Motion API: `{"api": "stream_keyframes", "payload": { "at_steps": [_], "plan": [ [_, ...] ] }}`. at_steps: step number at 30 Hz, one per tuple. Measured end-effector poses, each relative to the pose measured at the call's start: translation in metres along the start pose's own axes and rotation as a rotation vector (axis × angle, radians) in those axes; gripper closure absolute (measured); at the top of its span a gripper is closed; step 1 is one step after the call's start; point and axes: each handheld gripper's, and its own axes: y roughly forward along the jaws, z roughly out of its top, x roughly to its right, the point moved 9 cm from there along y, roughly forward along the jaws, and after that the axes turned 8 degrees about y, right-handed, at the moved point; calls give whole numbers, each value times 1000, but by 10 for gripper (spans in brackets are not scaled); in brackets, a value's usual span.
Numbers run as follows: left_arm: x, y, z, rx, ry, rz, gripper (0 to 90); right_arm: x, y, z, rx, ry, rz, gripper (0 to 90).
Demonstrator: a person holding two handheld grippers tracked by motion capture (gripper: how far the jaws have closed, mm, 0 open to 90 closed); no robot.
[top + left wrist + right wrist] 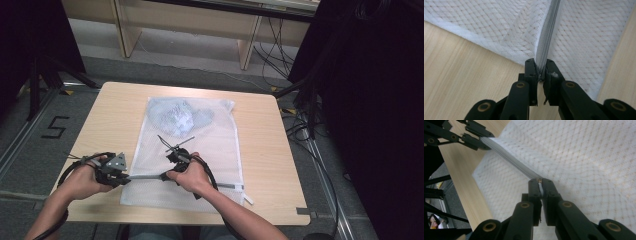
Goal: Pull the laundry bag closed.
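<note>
A white mesh laundry bag [200, 150] lies flat on the wooden table [115, 115], with a blue-grey garment [180, 117] inside its far end. Along the bag's near edge runs a grey zipper [146, 176], pulled taut between my grippers. My left gripper [127, 178] is shut on the zipper's end [544, 52] at the bag's near left corner. To its right, my right gripper [166, 175] is shut on the zipper's slider [539, 181]. In the right gripper view the left gripper [477, 143] holds the far end of the zipper [509, 161].
Wooden shelving [190, 22] stands beyond the table. Black curtains hang at both sides, with stand legs [45, 75] at the left and cables [300, 130] on the floor at the right. A "5" [54, 126] is marked on the floor left of the table.
</note>
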Motion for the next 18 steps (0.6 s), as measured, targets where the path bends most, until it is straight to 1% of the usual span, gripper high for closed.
{"api": "stream_keyframes", "payload": {
  "at_steps": [1, 2, 3, 4, 5, 6, 7, 8, 9, 10, 11, 12, 13, 14, 15, 16, 17, 18],
  "plan": [
    [-1, 0, 0, -7, 8, 1, 819, 0, 0, 0, 4, -4, 4, 871],
    [-1, 0, 0, -5, 11, 3, 819, -2, 0, 1, 15, 15, 18, 871],
    [0, 0, 0, -7, 4, 3, 819, -2, -1, 0, 11, 14, 15, 871],
    [0, -1, 0, -6, 4, 4, 819, -1, -2, -1, 0, 22, 1, 871],
    [0, -1, 0, -3, 0, 2, 819, -1, -2, -1, 7, 8, 10, 871],
    [0, -1, 0, 0, -5, 3, 819, 0, -3, -1, 12, 12, 6, 871],
    [0, -1, 0, -3, -4, 3, 819, 3, -4, -1, 11, 0, 1, 871],
    [0, -1, 0, -6, 3, 1, 819, 4, -5, -2, 10, 9, -12, 871],
    [0, 0, 1, -2, 3, 0, 819, 4, -5, -3, 5, 7, 7, 871],
    [-1, -1, 0, -21, 34, 2, 819, 5, -6, -3, 5, 17, 2, 871],
    [1, 0, 2, -2, 8, 1, 819, 7, -6, -3, 13, -12, -4, 871],
    [1, 0, 1, -8, 3, -1, 819, 5, -8, -5, 0, 10, 1, 871],
    [0, 0, 2, -3, 14, 3, 819, 8, -9, -5, 3, 4, -9, 871],
    [1, 0, 2, -1, 1, 0, 819, 9, -11, -6, 2, 12, -10, 871],
    [1, 0, 2, -4, 8, 1, 819, 11, -12, -7, -10, 26, -13, 871],
    [1, 0, 1, -8, 2, -1, 819, 11, -13, -7, -1, 24, -10, 871],
    [0, 1, 2, -6, 14, 4, 819, 13, -14, -8, -2, 28, -19, 871],
    [1, 1, 2, -6, 5, 1, 819, 14, -14, -8, -2, 22, -13, 871]
  ]
}}
